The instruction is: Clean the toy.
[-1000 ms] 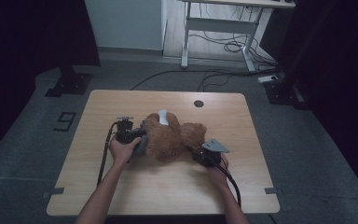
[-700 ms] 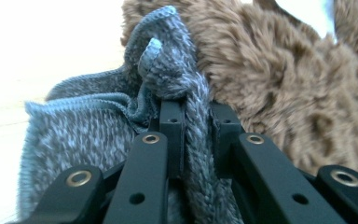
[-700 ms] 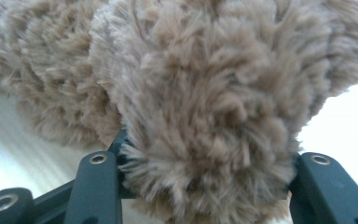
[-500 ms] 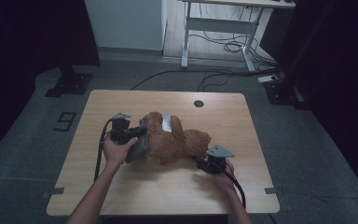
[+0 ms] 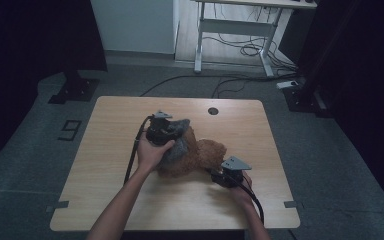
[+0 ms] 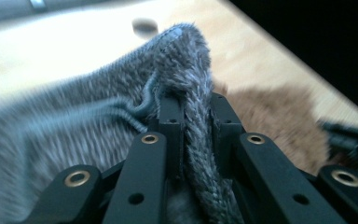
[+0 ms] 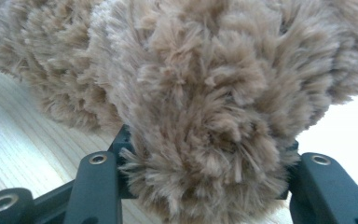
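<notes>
A brown plush toy [image 5: 206, 153] lies in the middle of the wooden table [image 5: 115, 120], partly wrapped in a grey knitted garment [image 5: 176, 148]. My left gripper [image 5: 172, 129] is shut on the garment's ribbed edge [image 6: 186, 70] and holds it raised above the toy. In the left gripper view the knit runs between the two jaws, with brown fur [image 6: 270, 112] beyond. My right gripper [image 5: 216, 173] is at the toy's right end, shut on a furry limb [image 7: 205, 93] that bulges between its jaws just above the tabletop [image 7: 18, 130].
A round hole [image 5: 213, 110] sits near the table's far edge. Behind the table stands a white desk frame [image 5: 230, 25] with cables on the floor. A black stand base [image 5: 75, 90] and a floor marking [image 5: 70, 130] lie to the left.
My left hand has risen and moved toward the far side, drawing the grey garment up with it. A pale tag seen earlier on the toy is now covered. The right hand has barely moved.
</notes>
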A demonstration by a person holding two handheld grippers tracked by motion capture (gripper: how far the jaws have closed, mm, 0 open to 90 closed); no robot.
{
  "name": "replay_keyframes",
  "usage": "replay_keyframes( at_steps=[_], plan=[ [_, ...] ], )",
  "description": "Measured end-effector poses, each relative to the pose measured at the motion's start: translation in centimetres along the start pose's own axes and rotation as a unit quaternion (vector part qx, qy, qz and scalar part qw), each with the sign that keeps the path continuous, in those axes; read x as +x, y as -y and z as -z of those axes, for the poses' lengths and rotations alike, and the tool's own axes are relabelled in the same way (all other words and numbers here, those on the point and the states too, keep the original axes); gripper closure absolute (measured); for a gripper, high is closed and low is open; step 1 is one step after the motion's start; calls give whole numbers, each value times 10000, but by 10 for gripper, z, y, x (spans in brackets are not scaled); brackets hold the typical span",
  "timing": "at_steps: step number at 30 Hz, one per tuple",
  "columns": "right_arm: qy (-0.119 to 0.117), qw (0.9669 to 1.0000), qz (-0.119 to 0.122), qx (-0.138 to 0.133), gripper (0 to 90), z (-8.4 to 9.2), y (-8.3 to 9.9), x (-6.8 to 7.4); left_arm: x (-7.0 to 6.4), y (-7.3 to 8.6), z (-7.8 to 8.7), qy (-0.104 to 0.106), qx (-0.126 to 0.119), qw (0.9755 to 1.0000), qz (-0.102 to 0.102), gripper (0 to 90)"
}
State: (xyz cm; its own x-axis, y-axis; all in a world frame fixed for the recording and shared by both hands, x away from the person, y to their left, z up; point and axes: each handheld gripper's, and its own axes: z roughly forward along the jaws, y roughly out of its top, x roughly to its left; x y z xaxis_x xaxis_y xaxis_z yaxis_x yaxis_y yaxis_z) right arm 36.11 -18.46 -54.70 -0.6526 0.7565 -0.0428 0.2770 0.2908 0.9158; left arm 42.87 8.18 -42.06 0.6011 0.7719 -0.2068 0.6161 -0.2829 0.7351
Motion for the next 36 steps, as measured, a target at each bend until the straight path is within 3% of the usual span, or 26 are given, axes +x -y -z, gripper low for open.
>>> replay_keyframes(
  at_steps=[4, 7, 10, 16, 20, 24, 30, 33, 36],
  plan=[
    [-29, 10000, -16, 23, 447, 1, 0, -1, 3, 14, -11, -118, 43, 9999, -5, 792],
    [-63, 9999, -105, 35, 422, 1, 0, -1, 6, 24, -7, -39, -85, 9999, 88, 796],
    [-97, 9998, -158, 93, 385, 2, 0, -2, 4, 33, -2, 4, -197, 9998, -1, 797],
    [-161, 9982, -496, 297, 218, 4, 0, -4, -4, 51, 6, -33, -441, 9988, -224, 798],
    [-410, 9952, -803, 379, 177, 9, 1, -10, -6, 62, 12, -21, -593, 9979, -255, 798],
    [-589, 9935, -954, 187, 153, 20, -3, -15, -6, 71, 16, 39, -687, 9974, -234, 798],
    [-603, 9912, -1146, -280, 131, 32, -14, -18, -10, 82, 24, 181, -749, 9966, -282, 798],
    [-626, 9913, -1130, -266, 128, 27, -17, -15, -12, 87, 28, 197, -787, 9963, -272, 798],
    [-741, 9916, -1017, -296, 200, 23, -18, -10, -10, 89, 31, 253, -802, 9962, -204, 798]
  ],
)
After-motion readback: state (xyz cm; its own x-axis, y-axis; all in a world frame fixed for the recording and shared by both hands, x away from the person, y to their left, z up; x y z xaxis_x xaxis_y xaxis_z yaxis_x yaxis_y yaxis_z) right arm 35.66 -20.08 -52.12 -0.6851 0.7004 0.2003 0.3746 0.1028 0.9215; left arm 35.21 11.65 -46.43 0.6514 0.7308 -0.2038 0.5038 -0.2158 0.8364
